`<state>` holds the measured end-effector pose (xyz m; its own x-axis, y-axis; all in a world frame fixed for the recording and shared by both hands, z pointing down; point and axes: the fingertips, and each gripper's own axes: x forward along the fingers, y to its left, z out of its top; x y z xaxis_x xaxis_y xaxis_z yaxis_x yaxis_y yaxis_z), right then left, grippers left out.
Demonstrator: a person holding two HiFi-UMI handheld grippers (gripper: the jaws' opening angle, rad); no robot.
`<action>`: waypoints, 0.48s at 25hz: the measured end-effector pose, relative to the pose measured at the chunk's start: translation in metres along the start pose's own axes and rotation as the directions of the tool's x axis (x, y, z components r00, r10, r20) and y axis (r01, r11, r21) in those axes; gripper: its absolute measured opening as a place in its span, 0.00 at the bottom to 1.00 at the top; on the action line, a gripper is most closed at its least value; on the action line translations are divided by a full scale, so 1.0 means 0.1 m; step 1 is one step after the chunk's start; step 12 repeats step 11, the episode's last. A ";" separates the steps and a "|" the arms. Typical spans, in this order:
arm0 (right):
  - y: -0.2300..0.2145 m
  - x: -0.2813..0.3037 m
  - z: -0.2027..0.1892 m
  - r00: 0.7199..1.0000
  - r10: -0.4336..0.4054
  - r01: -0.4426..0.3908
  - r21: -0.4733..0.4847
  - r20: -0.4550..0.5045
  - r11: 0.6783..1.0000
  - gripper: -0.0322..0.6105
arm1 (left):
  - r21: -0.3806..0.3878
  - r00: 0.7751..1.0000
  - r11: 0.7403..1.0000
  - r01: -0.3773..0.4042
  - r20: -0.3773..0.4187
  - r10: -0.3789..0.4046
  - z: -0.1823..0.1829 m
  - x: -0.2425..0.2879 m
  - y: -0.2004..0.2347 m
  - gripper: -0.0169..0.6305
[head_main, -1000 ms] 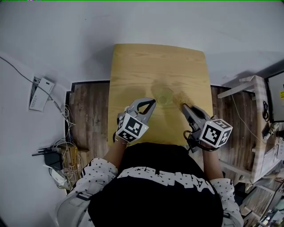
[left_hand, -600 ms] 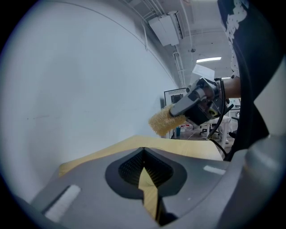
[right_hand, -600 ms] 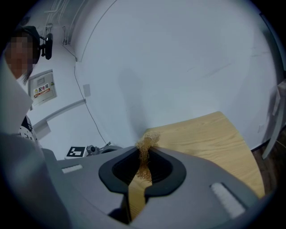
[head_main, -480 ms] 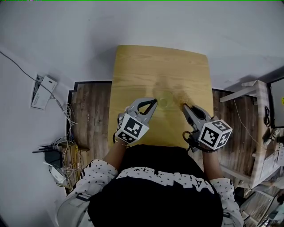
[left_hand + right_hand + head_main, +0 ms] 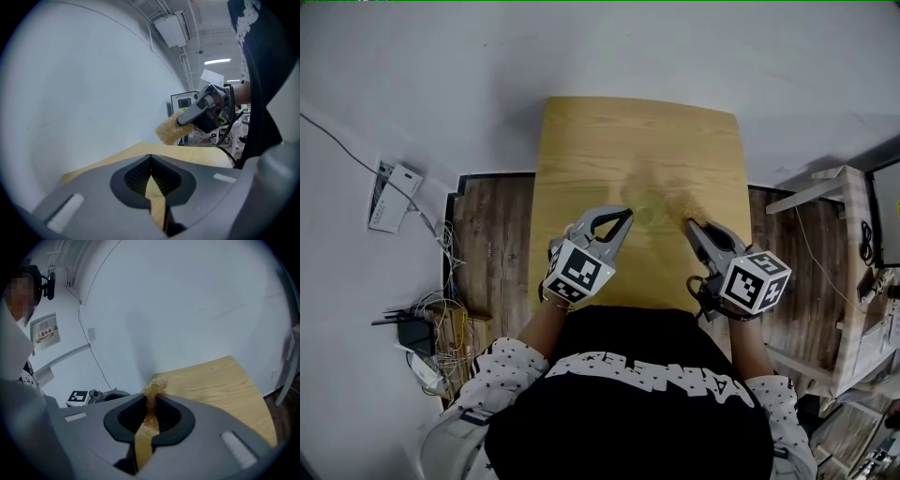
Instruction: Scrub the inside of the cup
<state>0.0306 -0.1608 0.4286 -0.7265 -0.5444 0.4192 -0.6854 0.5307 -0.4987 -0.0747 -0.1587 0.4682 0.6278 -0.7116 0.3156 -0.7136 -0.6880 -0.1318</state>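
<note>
Hardly anything has moved. Our left gripper (image 5: 624, 217), jaws pressed together on nothing, waits just left of the cup (image 5: 647, 217). Our right gripper (image 5: 689, 224) pinches the scrubber (image 5: 152, 393) just right of the cup, just as near.

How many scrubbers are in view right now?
1: a tan fibrous scrubber clamped in the right gripper, over the wooden table. The left gripper is shut with nothing in it. None else visible.
</note>
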 end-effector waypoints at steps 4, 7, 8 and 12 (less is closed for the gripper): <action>-0.02 -0.02 -0.01 1.000 -0.001 0.001 0.007 0.003 1.000 0.13 | 0.003 1.000 1.000 0.004 -0.001 -0.004 0.02 0.01 -0.01 0.03; -0.01 -0.05 -0.01 1.000 0.000 0.000 0.006 0.006 1.000 0.13 | 0.008 1.000 1.000 0.001 0.000 -0.001 0.04 -0.01 -0.03 0.03; 0.00 -0.05 -0.01 1.000 0.001 -0.001 0.006 0.007 1.000 0.14 | 0.009 1.000 1.000 0.000 0.001 0.000 0.04 -0.02 -0.04 0.03; 0.00 -0.07 -0.01 1.000 0.002 -0.002 0.008 0.010 1.000 0.13 | 0.012 1.000 1.000 -0.002 0.004 0.002 0.06 -0.03 -0.06 0.03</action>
